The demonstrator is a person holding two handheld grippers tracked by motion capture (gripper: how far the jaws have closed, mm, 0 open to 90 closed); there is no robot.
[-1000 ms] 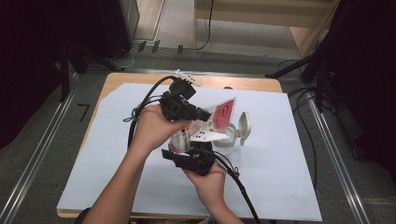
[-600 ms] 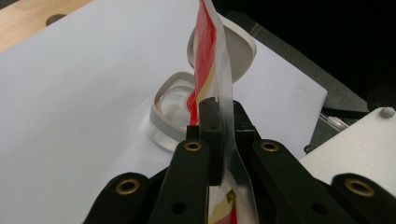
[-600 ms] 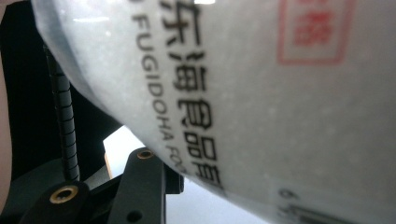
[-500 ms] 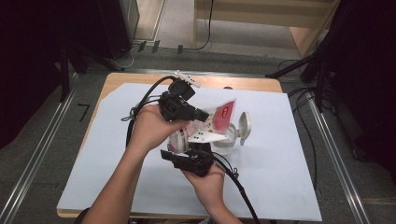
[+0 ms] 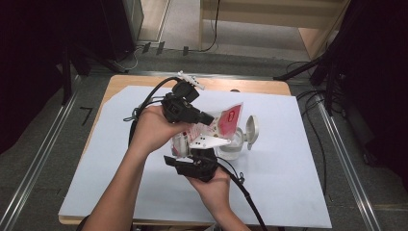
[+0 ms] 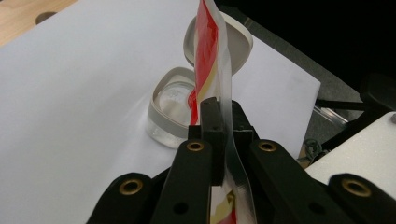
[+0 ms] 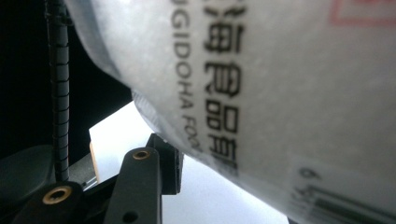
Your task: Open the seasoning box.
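- The left gripper [image 6: 219,140] has its jaws clamped flat on the sealed edge of a red-and-white snack pouch [image 6: 208,60], holding it upright above the surface.
- In the high view the same left gripper [image 5: 204,117] sits left of centre, the pouch [image 5: 227,120] rising to its right, over a clear plastic container [image 5: 234,144].
- The right gripper [image 5: 204,153] comes in from the near side; its jaws have just been opening a little, and in the right gripper view the pouch [image 7: 261,79] looms close against one black jaw, too near to tell whether the pads press on it.
- The container [image 6: 173,105] stands open on the white sheet [image 5: 288,173], its hinged lid [image 5: 251,131] tipped back to the right.
- Judged from this, the step in hand is opening the pouch to empty it into the container. Doing it well likely means keeping the left grip firm on the seal, taking hold close beside it with the right, and pulling apart steadily with the mouth kept over the container so nothing spills.
- Readable writing: the back of the pouch carries black Chinese characters beside Latin letters that appear to read "GIDOHA FOO", cut off at the frame edge; a red-outlined box and a barcode strip are too blurred to read.
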